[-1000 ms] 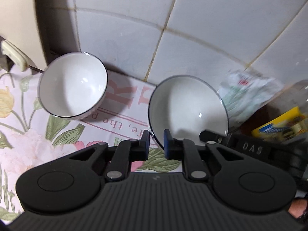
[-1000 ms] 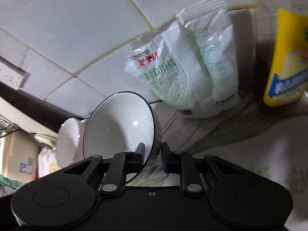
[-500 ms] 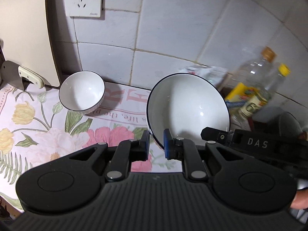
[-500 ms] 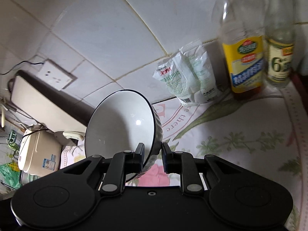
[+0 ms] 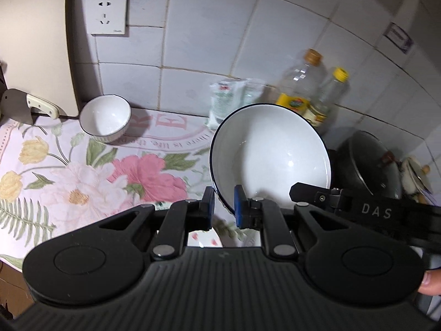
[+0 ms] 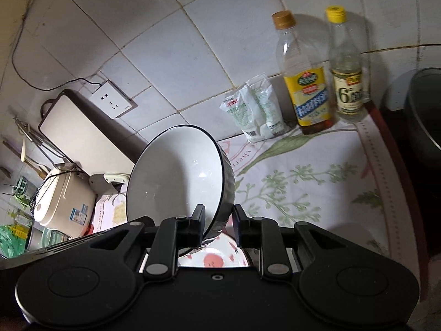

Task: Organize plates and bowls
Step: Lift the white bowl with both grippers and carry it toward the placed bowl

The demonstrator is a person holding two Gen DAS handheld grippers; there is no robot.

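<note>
A large white bowl with a dark rim [image 5: 270, 151] hangs tilted above the floral cloth [image 5: 82, 182]. My left gripper [image 5: 222, 209] is shut on its near rim, blue pads on either side of the wall. In the right wrist view the same bowl [image 6: 179, 176] has its rim between the fingers of my right gripper [image 6: 217, 218], whose jaws are opening; the right finger [image 6: 241, 220] stands just off the ribbed outer wall. A smaller white bowl [image 5: 104, 118] sits upright by the wall. A plate with red spots [image 6: 215, 259] lies below the grippers.
Two bottles [image 6: 308, 82] and a white bag [image 6: 256, 115] stand against the tiled wall. A dark pot [image 5: 369, 165] is at the right. A cutting board [image 6: 82, 135], a cleaver [image 5: 24, 104], a socket [image 5: 107, 11] and a rice cooker [image 6: 63, 201] are at the left.
Both grippers have pulled back and up from the wall with the large bowl between them; the small bowl stays behind. The right jaws have spread slightly.
</note>
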